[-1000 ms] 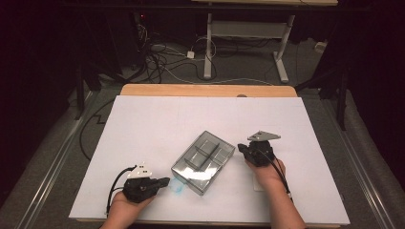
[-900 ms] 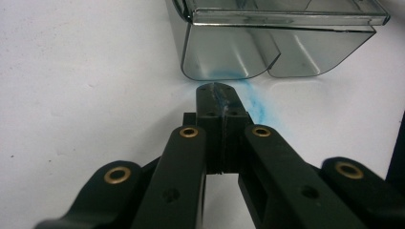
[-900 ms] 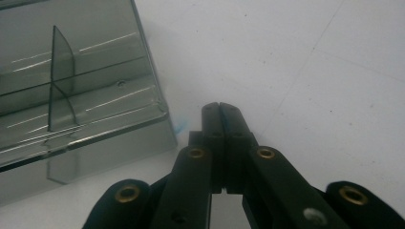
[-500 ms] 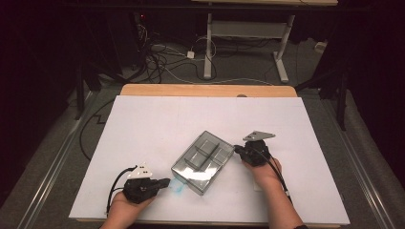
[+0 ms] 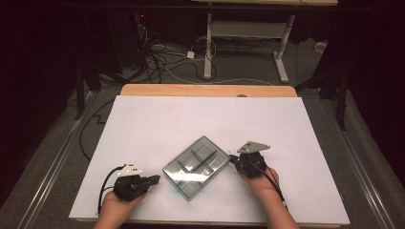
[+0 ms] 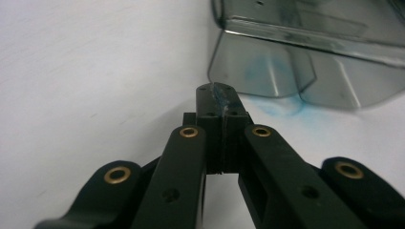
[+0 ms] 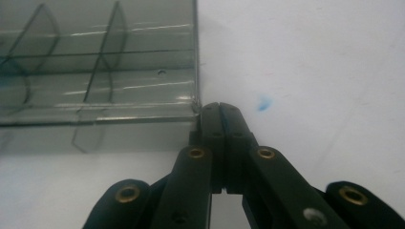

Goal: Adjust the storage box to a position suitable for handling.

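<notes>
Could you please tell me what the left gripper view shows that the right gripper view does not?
Left gripper view alone: a rounded corner of the clear box with a blue smudge under it, just past the shut left claw.

Right gripper view alone: the box's inner dividers, a straight side wall, a small blue mark on the sheet, and the shut right claw at the box's corner.

Both: the clear box on the white sheet, claws closed with nothing held.

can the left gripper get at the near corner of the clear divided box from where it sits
Probably yes. The left gripper lies on the white table pointing at the clear divided box, with bare surface between its shut tips and the box's rounded corner. Nothing stands in the way; to grip the wall it would first need to open.
</notes>
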`<state>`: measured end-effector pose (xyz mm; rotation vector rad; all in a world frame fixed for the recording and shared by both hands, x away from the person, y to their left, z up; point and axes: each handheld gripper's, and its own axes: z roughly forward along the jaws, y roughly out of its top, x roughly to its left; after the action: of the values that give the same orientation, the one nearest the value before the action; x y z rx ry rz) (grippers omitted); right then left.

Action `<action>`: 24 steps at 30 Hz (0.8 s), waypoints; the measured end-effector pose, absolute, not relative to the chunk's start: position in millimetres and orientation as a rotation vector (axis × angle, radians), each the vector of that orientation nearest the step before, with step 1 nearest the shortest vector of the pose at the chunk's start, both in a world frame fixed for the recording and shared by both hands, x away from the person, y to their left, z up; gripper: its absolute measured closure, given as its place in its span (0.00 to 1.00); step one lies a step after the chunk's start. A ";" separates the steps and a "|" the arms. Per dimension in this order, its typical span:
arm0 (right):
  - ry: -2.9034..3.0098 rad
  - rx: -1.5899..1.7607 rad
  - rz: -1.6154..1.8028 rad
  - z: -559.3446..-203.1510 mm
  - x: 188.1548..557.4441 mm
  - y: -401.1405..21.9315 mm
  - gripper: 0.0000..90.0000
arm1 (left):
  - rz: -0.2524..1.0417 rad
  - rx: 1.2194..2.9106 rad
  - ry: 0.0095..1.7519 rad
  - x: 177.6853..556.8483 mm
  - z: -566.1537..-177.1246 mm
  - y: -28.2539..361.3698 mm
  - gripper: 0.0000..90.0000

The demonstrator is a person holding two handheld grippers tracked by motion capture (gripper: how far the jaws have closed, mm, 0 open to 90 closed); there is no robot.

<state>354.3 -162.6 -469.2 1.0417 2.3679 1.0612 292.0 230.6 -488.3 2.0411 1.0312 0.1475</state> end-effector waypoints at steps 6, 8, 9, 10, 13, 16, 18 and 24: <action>2.413 0.985 1.105 -472.1 315.2 -153.3 1.00 | 0.123 2.041 1.059 276.9 -488.2 242.8 0.97; 2.422 0.971 1.117 -472.2 308.4 -151.6 1.00 | 0.124 2.043 1.061 274.6 -488.5 242.4 0.97; 2.431 0.964 1.136 -472.3 301.3 -149.7 1.00 | 0.125 2.051 1.061 273.0 -488.5 242.5 0.97; 2.442 0.946 1.175 -474.4 286.2 -144.5 1.00 | 0.123 2.041 1.071 272.5 -488.8 242.6 0.97; 2.439 0.925 1.181 -476.0 274.5 -138.9 1.00 | 0.090 2.040 1.073 275.6 -490.4 241.3 0.97; 2.414 0.927 1.190 -473.1 272.6 -144.8 1.00 | 0.088 2.050 1.075 276.1 -489.6 237.7 0.97; 2.389 0.945 1.184 -471.2 271.8 -154.4 1.00 | 0.076 2.049 1.076 275.8 -489.8 238.0 0.97; 2.312 1.043 1.219 -468.0 268.1 -187.4 1.00 | 0.036 2.064 1.072 268.4 -489.8 231.3 0.97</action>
<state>268.1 -187.4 -468.0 1.0434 2.3121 1.2194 268.4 231.3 -489.8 2.0636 1.0721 0.0358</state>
